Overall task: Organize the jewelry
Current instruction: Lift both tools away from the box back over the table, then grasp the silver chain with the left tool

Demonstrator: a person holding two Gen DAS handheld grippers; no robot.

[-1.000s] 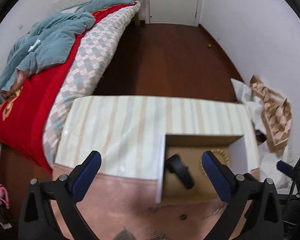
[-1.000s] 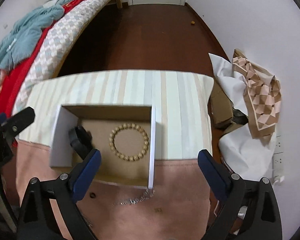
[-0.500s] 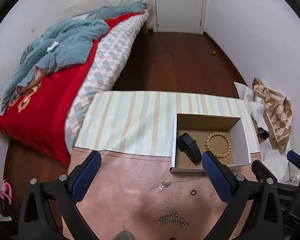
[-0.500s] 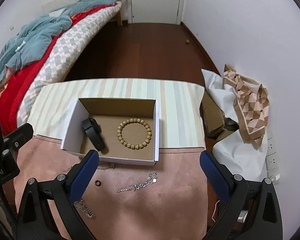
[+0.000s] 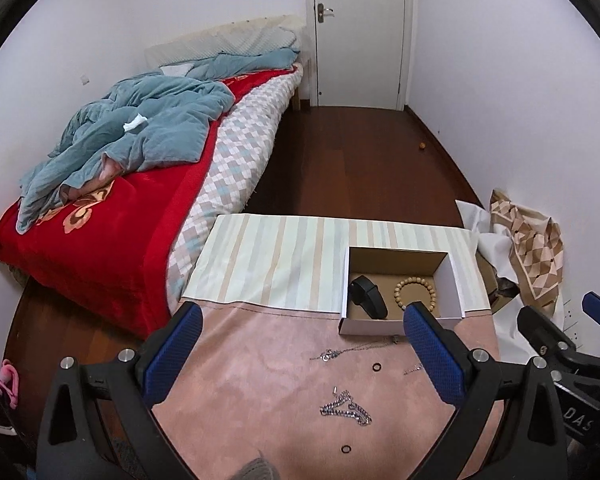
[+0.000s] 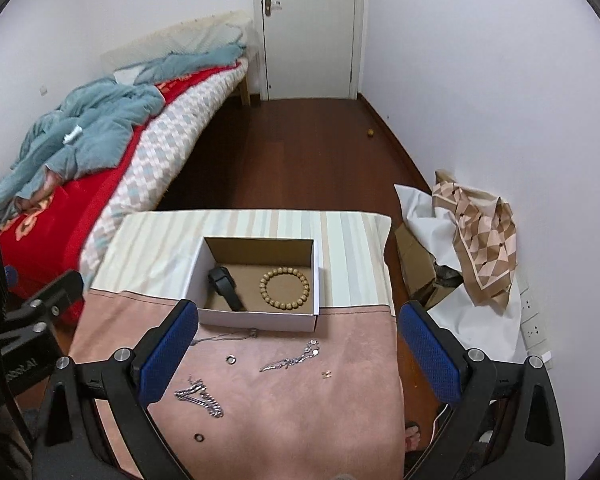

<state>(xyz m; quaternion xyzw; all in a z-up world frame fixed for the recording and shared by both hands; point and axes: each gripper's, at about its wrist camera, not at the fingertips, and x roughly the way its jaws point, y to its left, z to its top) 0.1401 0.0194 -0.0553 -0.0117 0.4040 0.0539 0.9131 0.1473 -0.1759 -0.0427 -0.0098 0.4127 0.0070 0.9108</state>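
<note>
Hovering above the near end of the table (image 6: 352,240): left gripper (image 5: 300,352) and right gripper (image 6: 298,348), both with jaws spread wide, gripping nothing. Sitting at centre, on the stripe/pink cloth seam: open box (image 6: 260,318), holding black band (image 6: 225,282) on the left and bead bracelet (image 6: 285,288) on the right. Lying loose on the pink cloth near the box: thick chain (image 6: 199,397), thin necklace (image 6: 290,359), two dark rings (image 6: 231,359) (image 6: 198,437), small earring (image 6: 327,374). Showing far left: bed (image 5: 112,216).
</note>
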